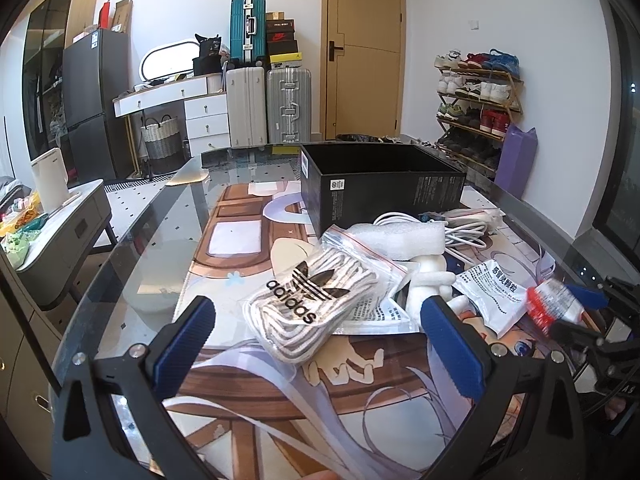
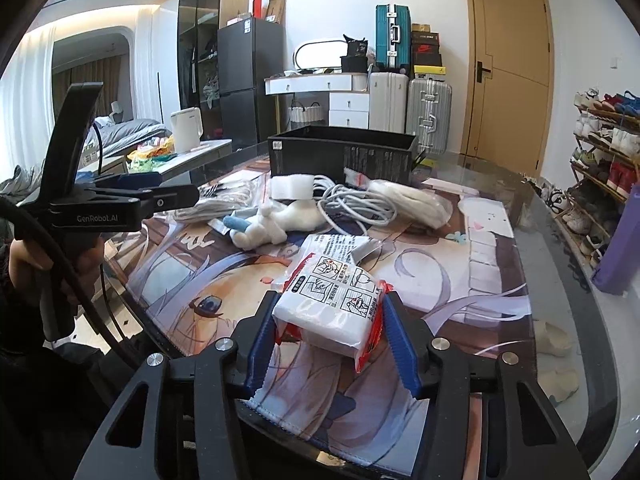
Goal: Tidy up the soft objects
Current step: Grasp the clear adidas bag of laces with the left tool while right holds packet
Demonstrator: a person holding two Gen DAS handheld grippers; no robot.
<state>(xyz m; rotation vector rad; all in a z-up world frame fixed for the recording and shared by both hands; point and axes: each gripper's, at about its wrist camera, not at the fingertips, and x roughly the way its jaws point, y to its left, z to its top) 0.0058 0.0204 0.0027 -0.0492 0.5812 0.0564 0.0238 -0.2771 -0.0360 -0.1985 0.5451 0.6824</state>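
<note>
We see the right claw point(image 2: 328, 332) clenched on a white packet point(image 2: 334, 300) with red crimped edges and black pictogram panels printed on its face. The packet sits between the two blue pads, lifted just above the printed mat point(image 2: 460, 280) that covers the glass bench point(image 2: 568, 320). Beyond it on the mat lie a flat white sachet point(image 2: 332, 246), a small white plush toy point(image 2: 272, 220), a coil of white cable point(image 2: 352, 204) and a black open box point(image 2: 340, 152).

We see the left claw point(image 1: 320, 340) released, its blue pads spread wide. Between and just ahead of them lies a clear zip bag point(image 1: 316, 304) of white cord bearing a black adidas mark, resting on the mat and touching neither pad. In this view the right claw's packet point(image 1: 554, 306) appears blurred at the right edge.
</note>
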